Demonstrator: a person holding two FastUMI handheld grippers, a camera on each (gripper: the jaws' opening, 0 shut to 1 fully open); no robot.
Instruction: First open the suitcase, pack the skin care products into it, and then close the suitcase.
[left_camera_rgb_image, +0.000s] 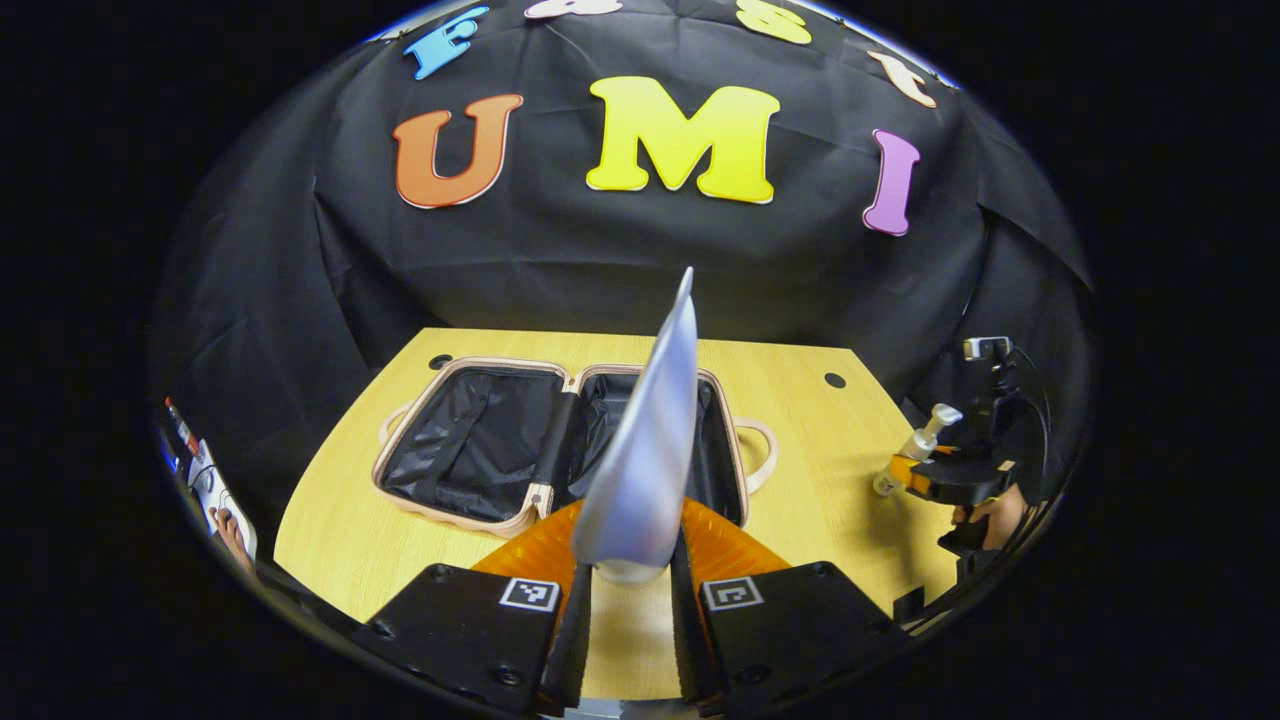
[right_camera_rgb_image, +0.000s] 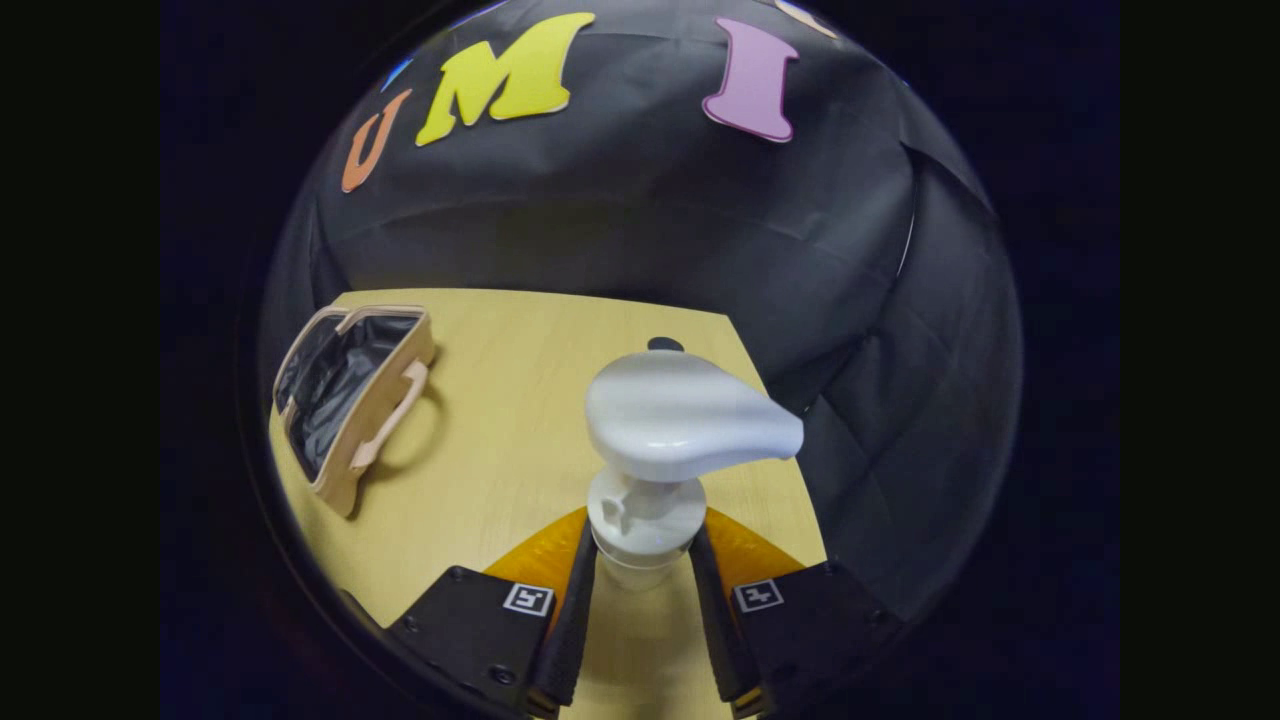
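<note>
The beige suitcase (left_camera_rgb_image: 480, 440) lies open flat on the wooden table (left_camera_rgb_image: 800, 470), showing two black-lined halves. In the left gripper view my left gripper (left_camera_rgb_image: 630, 590) is shut on a silver tube (left_camera_rgb_image: 645, 450) that stands upright above the suitcase's near edge. Far right in that view, my right gripper (left_camera_rgb_image: 915, 470) holds a pump bottle (left_camera_rgb_image: 920, 440) above the table's right side. In the right gripper view my right gripper (right_camera_rgb_image: 645, 580) is shut on the white pump bottle (right_camera_rgb_image: 670, 430) just under its pump head. The suitcase (right_camera_rgb_image: 345, 400) lies off to the left there.
The table has two dark cable holes (left_camera_rgb_image: 835, 380) near its back edge. A hand (left_camera_rgb_image: 990, 515) holds the right gripper at the far right. A person's fingers and some white items (left_camera_rgb_image: 215, 495) sit at the far left edge. Black cloth walls close the back.
</note>
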